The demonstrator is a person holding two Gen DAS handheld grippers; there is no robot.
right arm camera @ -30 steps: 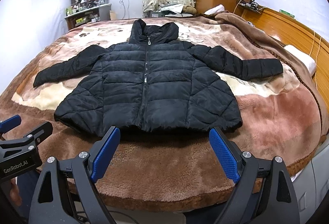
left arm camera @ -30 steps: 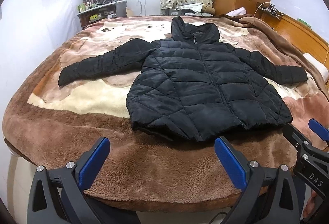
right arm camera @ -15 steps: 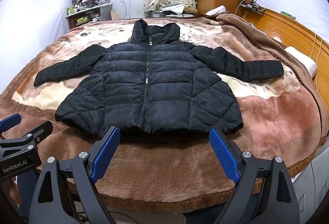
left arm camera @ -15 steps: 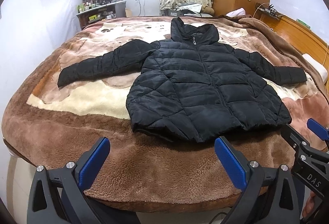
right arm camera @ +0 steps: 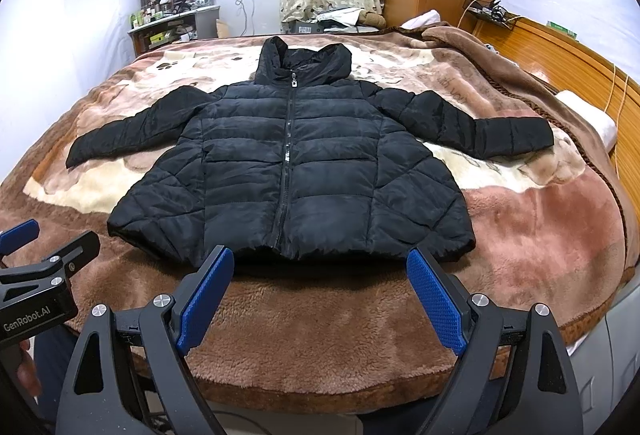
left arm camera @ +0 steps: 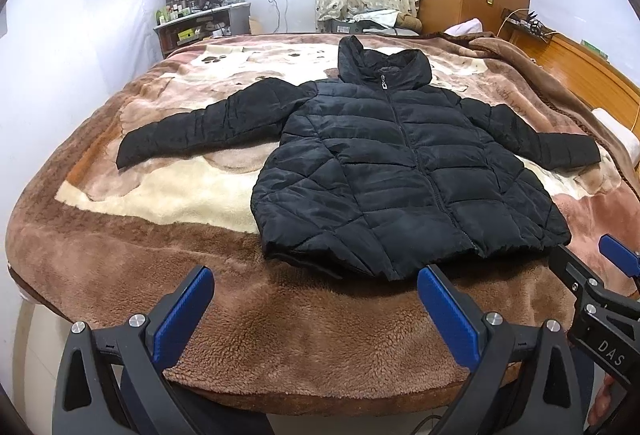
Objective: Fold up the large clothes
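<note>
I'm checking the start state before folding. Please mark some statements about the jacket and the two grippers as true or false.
1. The black jacket lies zipped, front up, on the blanket. True.
2. Its sleeves are folded across the chest. False: both spread outward.
3. The left gripper clamps the hem. False: it is open, short of the hem.
4. The right gripper is open and empty. True.
5. The hood points toward the grippers. False: it points away.

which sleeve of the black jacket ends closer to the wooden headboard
The sleeve spread toward the right wrist view's right side; its cuff lies near the headboard, while the other sleeve points at the wall.
</note>
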